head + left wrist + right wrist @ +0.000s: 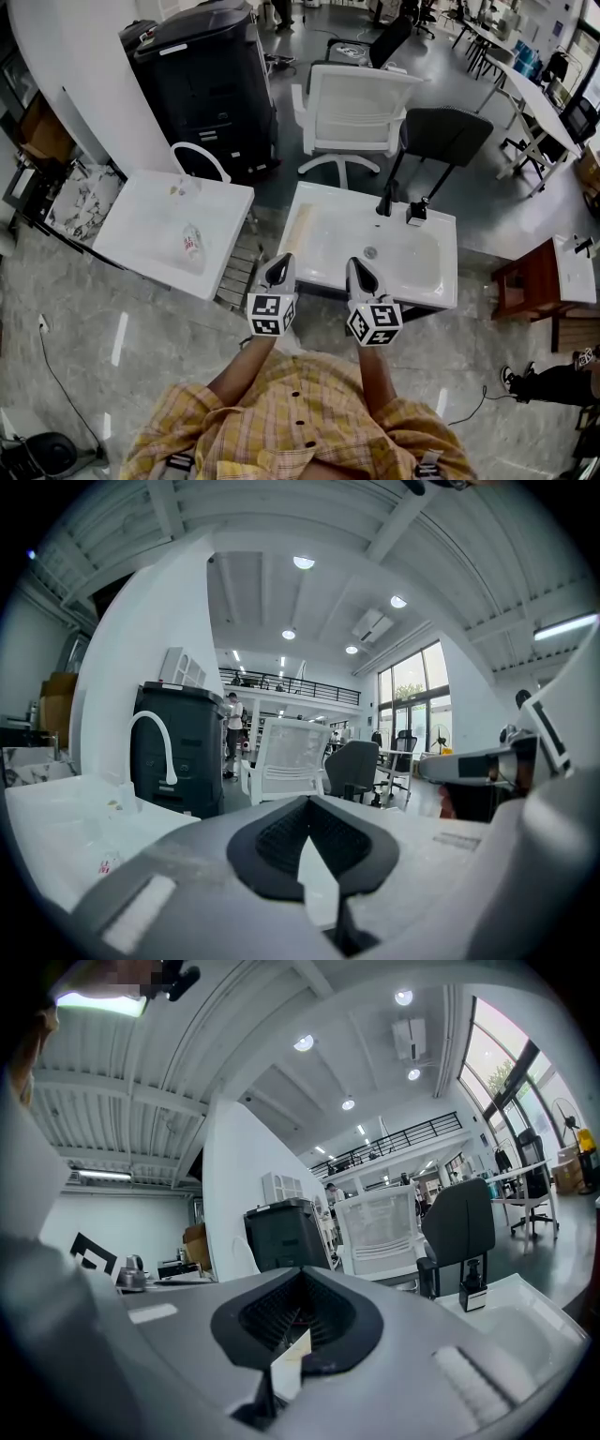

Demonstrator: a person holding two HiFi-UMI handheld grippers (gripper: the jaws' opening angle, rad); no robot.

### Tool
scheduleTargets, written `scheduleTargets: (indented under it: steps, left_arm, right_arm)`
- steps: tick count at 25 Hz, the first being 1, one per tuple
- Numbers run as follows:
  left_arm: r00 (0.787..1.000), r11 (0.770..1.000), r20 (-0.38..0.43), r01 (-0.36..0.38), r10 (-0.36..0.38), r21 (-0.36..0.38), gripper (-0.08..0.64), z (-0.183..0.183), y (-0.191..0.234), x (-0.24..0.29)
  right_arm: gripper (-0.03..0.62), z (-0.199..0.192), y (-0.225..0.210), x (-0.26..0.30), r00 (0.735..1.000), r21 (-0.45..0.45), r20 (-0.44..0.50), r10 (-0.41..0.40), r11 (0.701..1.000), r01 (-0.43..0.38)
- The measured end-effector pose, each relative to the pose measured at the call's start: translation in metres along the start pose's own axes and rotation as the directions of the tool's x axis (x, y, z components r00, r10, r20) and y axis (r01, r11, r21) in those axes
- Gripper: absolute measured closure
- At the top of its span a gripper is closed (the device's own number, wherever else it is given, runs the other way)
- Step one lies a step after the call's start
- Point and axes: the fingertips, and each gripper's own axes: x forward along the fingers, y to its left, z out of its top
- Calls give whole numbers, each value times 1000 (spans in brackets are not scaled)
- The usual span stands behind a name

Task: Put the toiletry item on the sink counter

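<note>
The toiletry item [191, 242], a small clear bottle with red print, lies in the white basin [141, 246] on the left, below its white gooseneck tap [199, 155]. In the left gripper view the bottle [105, 862] shows low on the left, with the tap [155, 742] behind it. I hold both grippers side by side over the front rim of the right white sink [319, 272]. The left gripper [277, 272] [307, 803] is shut and holds nothing. Beside it, the right gripper [361, 275] [298, 1274] is shut too, also with nothing in it. The bottle is left of the left gripper, well apart from it.
The right sink carries a black tap [386, 197] and a black dispenser [417, 211] at its back rim. Behind the sinks stand a black cabinet [202, 75], a white chair [354, 108] and a black chair [445, 136]. A small wooden stand [530, 281] is at the right.
</note>
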Motion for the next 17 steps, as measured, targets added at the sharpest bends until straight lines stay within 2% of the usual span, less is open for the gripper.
scheduleTargets:
  steps: [17]
  left_arm:
    - [1000,1000,3,-5,5,-5,560,-2,-6,-2]
  right_arm:
    - [592,0,-5,-7,1000,4,7,-14,1000,14]
